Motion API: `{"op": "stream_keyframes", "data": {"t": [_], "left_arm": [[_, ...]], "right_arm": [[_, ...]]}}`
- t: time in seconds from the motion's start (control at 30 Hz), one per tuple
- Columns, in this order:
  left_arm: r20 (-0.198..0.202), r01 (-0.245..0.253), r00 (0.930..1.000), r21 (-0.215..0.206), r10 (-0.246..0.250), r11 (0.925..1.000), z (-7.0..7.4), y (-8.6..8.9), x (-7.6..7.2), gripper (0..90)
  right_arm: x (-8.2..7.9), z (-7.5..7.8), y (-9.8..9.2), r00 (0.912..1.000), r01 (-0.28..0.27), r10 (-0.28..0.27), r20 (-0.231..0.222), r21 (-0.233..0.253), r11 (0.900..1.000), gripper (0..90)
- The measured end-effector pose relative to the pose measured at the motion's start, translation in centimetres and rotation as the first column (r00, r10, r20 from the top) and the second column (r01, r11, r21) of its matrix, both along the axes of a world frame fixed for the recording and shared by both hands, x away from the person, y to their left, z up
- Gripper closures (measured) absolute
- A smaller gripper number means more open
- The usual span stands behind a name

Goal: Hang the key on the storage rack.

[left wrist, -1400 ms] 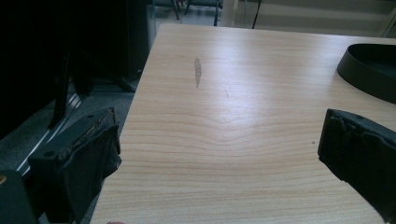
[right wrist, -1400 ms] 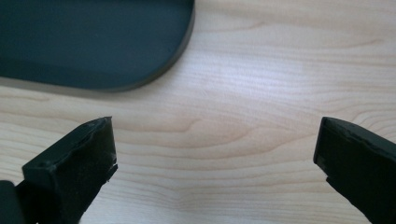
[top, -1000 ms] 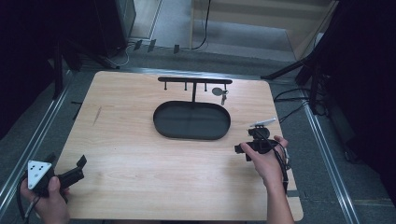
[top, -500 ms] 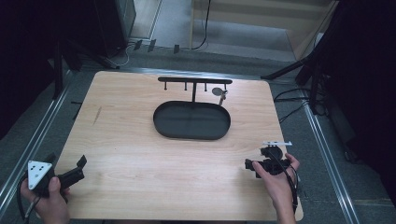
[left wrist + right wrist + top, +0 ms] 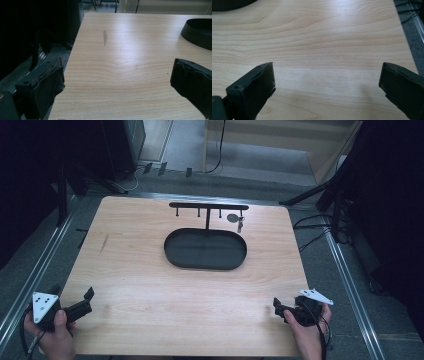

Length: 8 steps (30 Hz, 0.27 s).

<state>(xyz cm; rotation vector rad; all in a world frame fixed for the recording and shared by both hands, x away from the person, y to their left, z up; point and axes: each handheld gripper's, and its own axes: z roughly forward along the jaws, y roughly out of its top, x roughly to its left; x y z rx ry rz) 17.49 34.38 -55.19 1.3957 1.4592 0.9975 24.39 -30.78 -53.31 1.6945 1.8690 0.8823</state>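
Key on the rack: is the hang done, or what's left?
Looks done: the key hangs from the rack above the black tray. Nothing is in hand: the left gripper and the right gripper are both open with nothing between them, at the table's near corners. Nothing visibly left.

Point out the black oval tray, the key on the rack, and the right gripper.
black oval tray (image 5: 172,256), high view, left rim.
key (image 5: 233,218), high view, round head.
right gripper (image 5: 281,309), high view, between its fingertips.

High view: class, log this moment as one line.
left hand-held gripper: open, near-left corner | right hand-held gripper: open, near-right edge | keys: on rack | tray: empty
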Motion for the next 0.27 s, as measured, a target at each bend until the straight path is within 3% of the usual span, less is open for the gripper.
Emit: {"op": "stream_keyframes", "data": {"t": [0.13,0.27], "left_arm": [[-0.001,0.001,1.0,0.01,-0.001,1.0,0.0,-0.1,0.0,0.0],[-0.005,0.001,1.0,0.016,-0.001,0.9999,0.0,-0.2,0.0,0.0]], "right_arm": [[-0.9,-0.6,-0.7,0.9984,0.014,-0.016,0.054,0.044,0.999,1.1],[-1.2,-1.2,-1.1,0.9977,0.035,-0.037,0.056,0.052,0.998,1.1]]}}
